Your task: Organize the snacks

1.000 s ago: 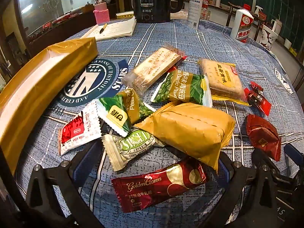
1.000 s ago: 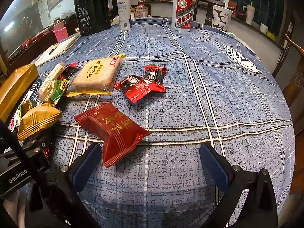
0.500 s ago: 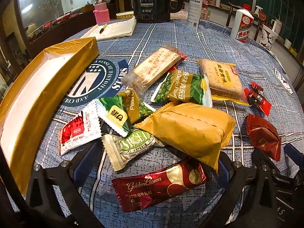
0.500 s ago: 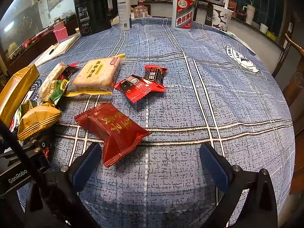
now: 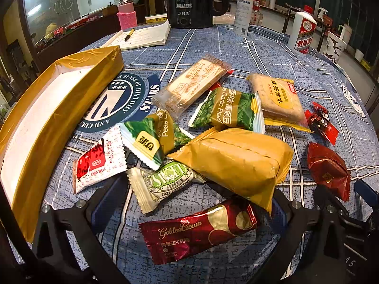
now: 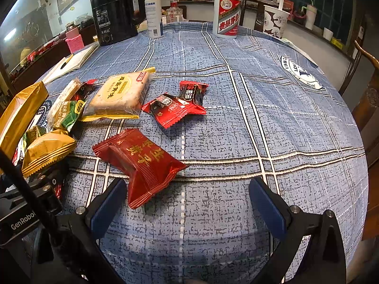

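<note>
Snack packets lie scattered on the blue checked tablecloth [image 5: 272, 54]. My left gripper [image 5: 194, 209] is open low over the cloth, with a red GoldenCrown bar [image 5: 199, 233] between its fingers. Just beyond lie a SISHI packet [image 5: 163, 184] and a big yellow pack [image 5: 239, 161]. An open gold box [image 5: 47, 118] with a white inside lies to the left. My right gripper [image 6: 187, 207] is open, and a dark red packet [image 6: 142, 163] lies just ahead of its left finger [image 6: 106, 204]. Two small red packets [image 6: 177, 105] lie farther off.
At the far side stand a black kettle [image 5: 189, 2], a spray bottle [image 5: 242, 14], a white and red liquor bottle [image 6: 226, 11], a paper cup [image 6: 274, 21] and an open notebook [image 5: 142, 35]. A wooden chair [image 6: 367, 90] stands at the right edge of the table.
The gold box at the left has tipped and moved away from the left camera, so its white inside now shows. Both grippers and the snacks have stayed put.
</note>
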A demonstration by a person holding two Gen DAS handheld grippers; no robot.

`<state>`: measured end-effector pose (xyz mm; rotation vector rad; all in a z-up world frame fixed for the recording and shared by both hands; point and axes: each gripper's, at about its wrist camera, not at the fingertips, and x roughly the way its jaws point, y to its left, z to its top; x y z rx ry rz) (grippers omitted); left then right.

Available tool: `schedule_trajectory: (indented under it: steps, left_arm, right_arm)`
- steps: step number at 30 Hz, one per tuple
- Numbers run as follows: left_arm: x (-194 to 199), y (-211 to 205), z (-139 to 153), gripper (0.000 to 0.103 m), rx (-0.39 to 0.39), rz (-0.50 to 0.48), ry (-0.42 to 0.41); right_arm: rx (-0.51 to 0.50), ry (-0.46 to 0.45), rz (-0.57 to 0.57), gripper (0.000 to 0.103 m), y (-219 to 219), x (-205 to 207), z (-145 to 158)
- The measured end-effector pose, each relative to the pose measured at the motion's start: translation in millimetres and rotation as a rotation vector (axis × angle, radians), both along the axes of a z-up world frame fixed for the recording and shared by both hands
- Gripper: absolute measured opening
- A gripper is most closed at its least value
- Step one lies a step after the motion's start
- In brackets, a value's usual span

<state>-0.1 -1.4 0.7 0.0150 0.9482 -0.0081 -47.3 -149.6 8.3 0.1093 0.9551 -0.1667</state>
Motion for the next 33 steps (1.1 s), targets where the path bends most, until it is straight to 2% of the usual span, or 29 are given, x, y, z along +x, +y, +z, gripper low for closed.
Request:
schedule_trajectory:
  steps: [6, 10, 16, 18, 21, 22, 24, 26, 30, 33]
  left_arm:
    - [-2.5, 4.2, 0.6, 0.103, 0.000, -0.006, 0.005]
    - [0.0, 4.1, 1.1, 0.103, 0.003, -0.016, 0.036]
    - [0.8, 3.4, 1.3, 0.103, 0.002, -0.056, 0.050]
    - [-1.4, 3.1, 2.2, 0.102, -0.001, -0.077, 0.056]
    - [-12.2, 4.3, 7.4, 0.091, -0.019, -0.108, 0.046]
    - [-16.5, 8.0, 11.5, 0.090, -0.050, -0.116, 0.046]
    - [-27.4, 19.2, 27.1, 0.090, -0.120, -0.129, 0.013]
    - [-36.5, 28.5, 45.0, 0.090, -0.153, -0.145, -0.035]
    - [-60.0, 60.3, 85.5, 0.090, -0.229, -0.171, -0.151]
    - [-74.0, 88.4, 102.9, 0.090, -0.266, -0.165, -0.215]
  right_arm:
    - [0.030, -0.003, -0.019, 0.103, -2.6, 0.8, 2.0]
    - [0.062, -0.019, -0.025, 0.103, -4.1, -2.0, 2.5]
    - [0.064, -0.017, -0.013, 0.102, -4.4, -2.9, 2.5]
    - [0.049, -0.016, -0.017, 0.097, -3.1, -3.7, 2.8]
    - [0.038, -0.029, -0.024, 0.085, -4.1, -8.1, 4.9]
    - [0.037, -0.033, -0.021, 0.081, -4.1, -10.2, 5.8]
    - [0.062, -0.039, -0.011, 0.072, -5.4, -16.1, 8.1]
    - [0.086, -0.054, -0.011, 0.069, -7.2, -24.9, 14.3]
    - [0.058, -0.140, -0.010, 0.069, -4.3, -46.2, 37.4]
    - [0.068, -0.218, -0.013, 0.069, -7.8, -64.4, 55.0]
